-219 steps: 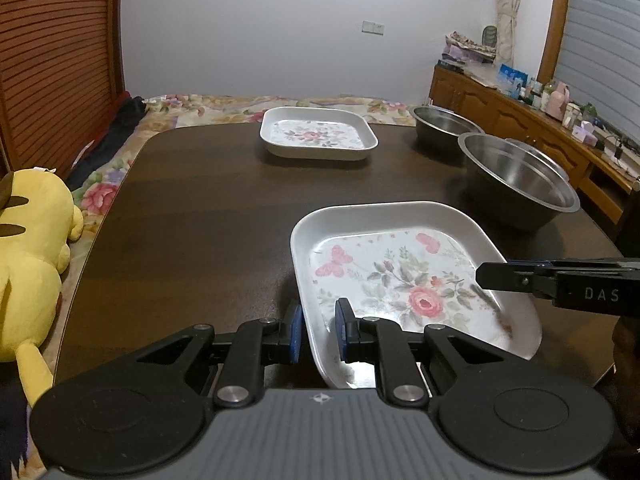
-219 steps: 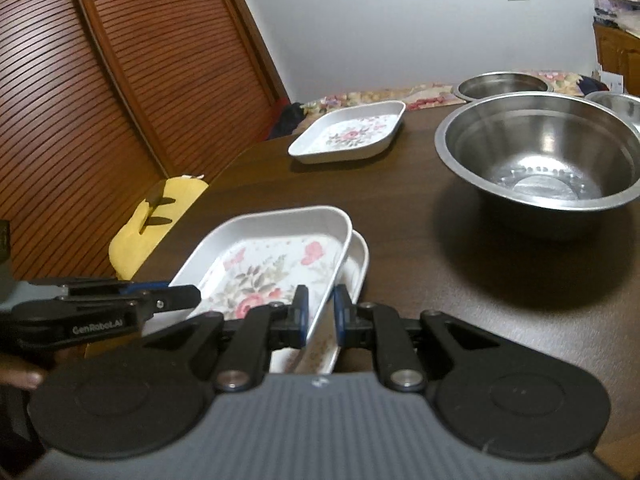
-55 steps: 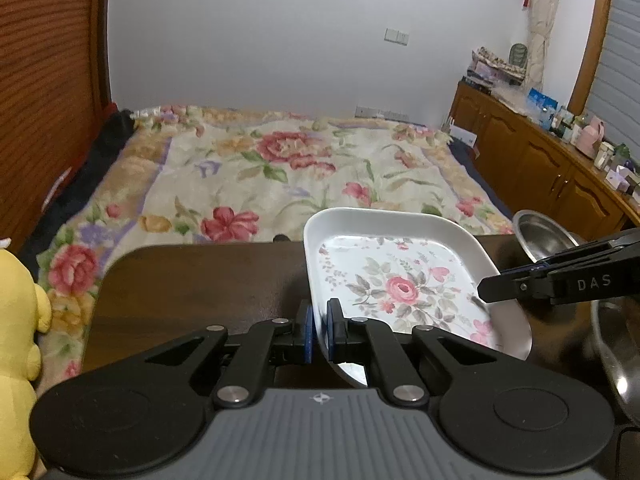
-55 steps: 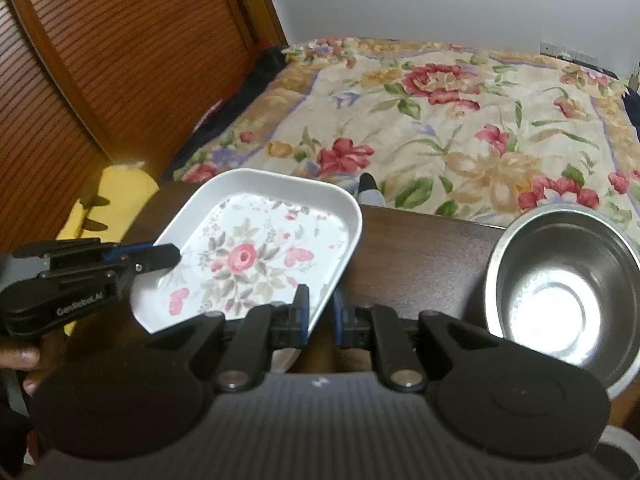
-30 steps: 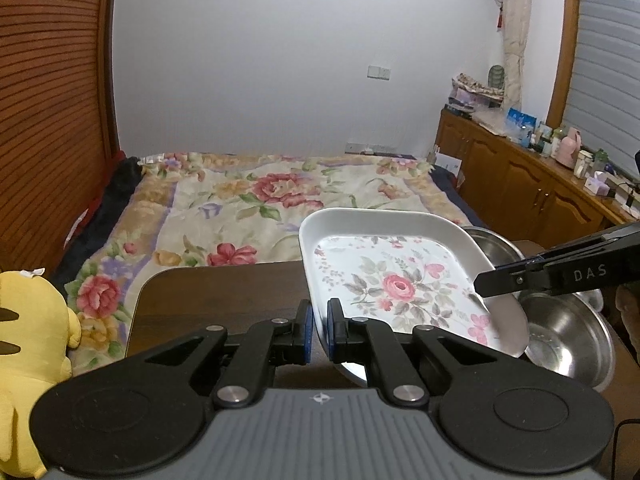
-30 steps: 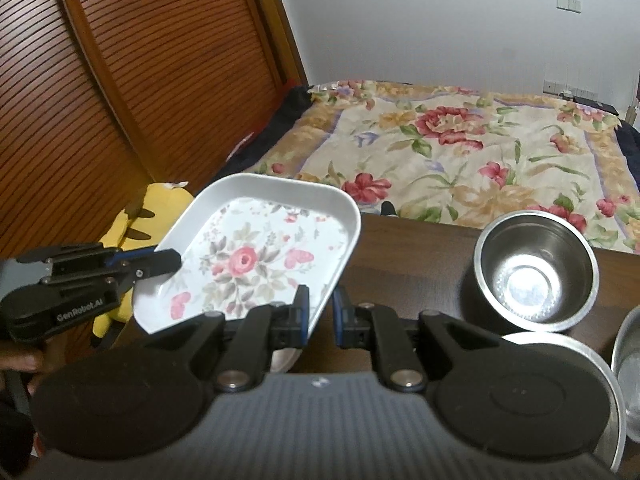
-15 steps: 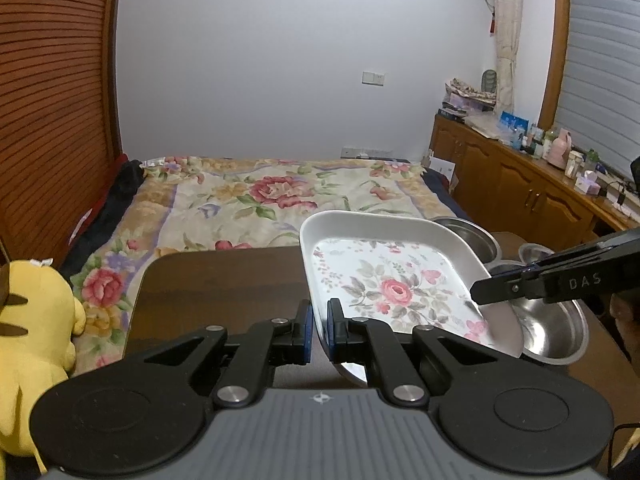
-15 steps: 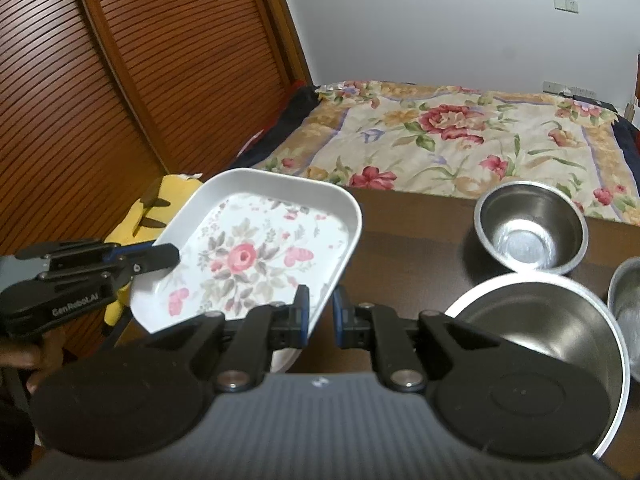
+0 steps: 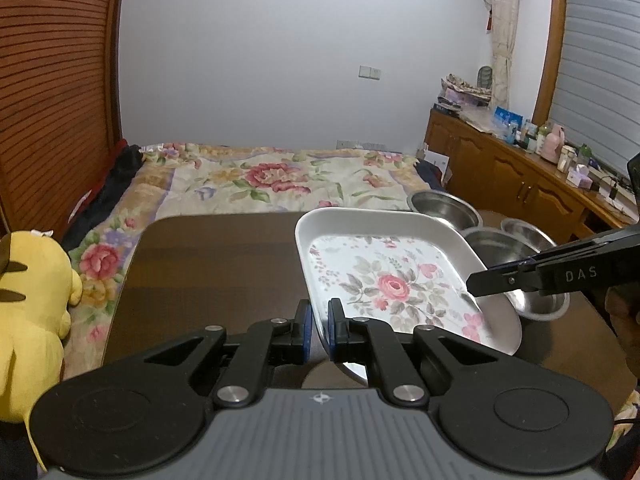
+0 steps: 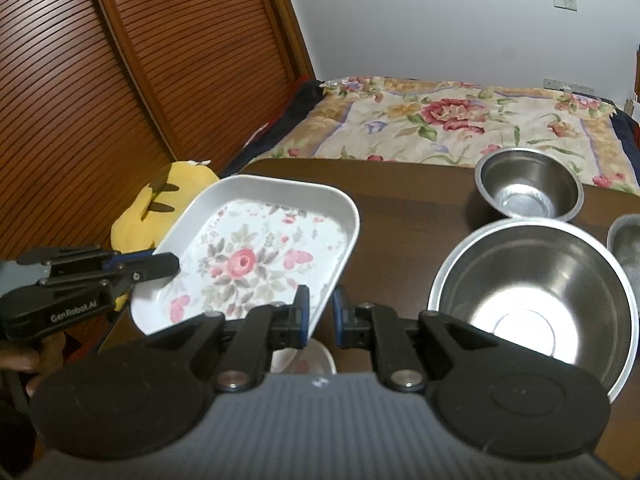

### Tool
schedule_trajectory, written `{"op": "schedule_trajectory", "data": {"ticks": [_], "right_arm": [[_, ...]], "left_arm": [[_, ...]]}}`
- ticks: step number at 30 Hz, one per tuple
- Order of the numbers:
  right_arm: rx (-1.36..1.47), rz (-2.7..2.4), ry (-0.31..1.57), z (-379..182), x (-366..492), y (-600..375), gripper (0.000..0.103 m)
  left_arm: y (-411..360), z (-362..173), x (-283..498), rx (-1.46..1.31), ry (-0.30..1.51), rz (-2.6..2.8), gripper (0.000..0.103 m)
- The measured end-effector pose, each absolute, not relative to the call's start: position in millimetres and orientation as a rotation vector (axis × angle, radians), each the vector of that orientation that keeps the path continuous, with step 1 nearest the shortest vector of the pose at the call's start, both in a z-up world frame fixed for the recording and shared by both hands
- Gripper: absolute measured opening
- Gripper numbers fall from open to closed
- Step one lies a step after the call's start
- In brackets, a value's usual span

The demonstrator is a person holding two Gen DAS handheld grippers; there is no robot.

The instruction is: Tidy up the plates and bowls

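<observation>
A white rectangular plate with a rose pattern (image 9: pixel 380 276) (image 10: pixel 256 256) hangs tilted above the dark wooden table (image 9: pixel 208 264). My left gripper (image 9: pixel 318 330) is shut on its near-left rim. My right gripper (image 10: pixel 320 316) is shut on the opposite rim and shows as a black arm (image 9: pixel 476 286) in the left wrist view. The left gripper (image 10: pixel 168 266) enters the right wrist view from the left. A second white floral piece (image 10: pixel 304 360) peeks out beneath the plate; I cannot tell whether it is held. Three steel bowls stand to the right: a large one (image 10: pixel 532 296), a small one (image 10: pixel 528 188) and one at the edge (image 10: pixel 628 240).
A yellow plush toy (image 9: pixel 32 300) sits beside the table's left edge. Beyond the far table edge lies a bed with a floral cover (image 9: pixel 272 176). A wooden sideboard with bottles (image 9: pixel 520 168) runs along the right wall. A person's hand (image 9: pixel 624 312) holds the right gripper.
Both grippers have drawn back from the far table edge with the plate still clamped between them. More table and all the bowls have come into view. Earlier the plate lay near the table's front.
</observation>
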State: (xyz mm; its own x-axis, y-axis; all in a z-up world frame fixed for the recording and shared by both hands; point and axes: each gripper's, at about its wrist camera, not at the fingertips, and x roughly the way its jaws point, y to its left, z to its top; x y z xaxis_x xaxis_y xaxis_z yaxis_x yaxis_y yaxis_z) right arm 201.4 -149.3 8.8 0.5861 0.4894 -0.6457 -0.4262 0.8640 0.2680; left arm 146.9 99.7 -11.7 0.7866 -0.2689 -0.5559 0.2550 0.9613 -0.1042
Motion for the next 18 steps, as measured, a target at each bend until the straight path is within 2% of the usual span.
{"op": "schedule_trajectory", "data": {"ticks": [18], "right_arm": [[0.147, 0.552, 0.810, -24, 170, -157, 0.014]], "left_arm": [[99, -51, 114, -0.051, 0.676, -0.286, 0.010]]}}
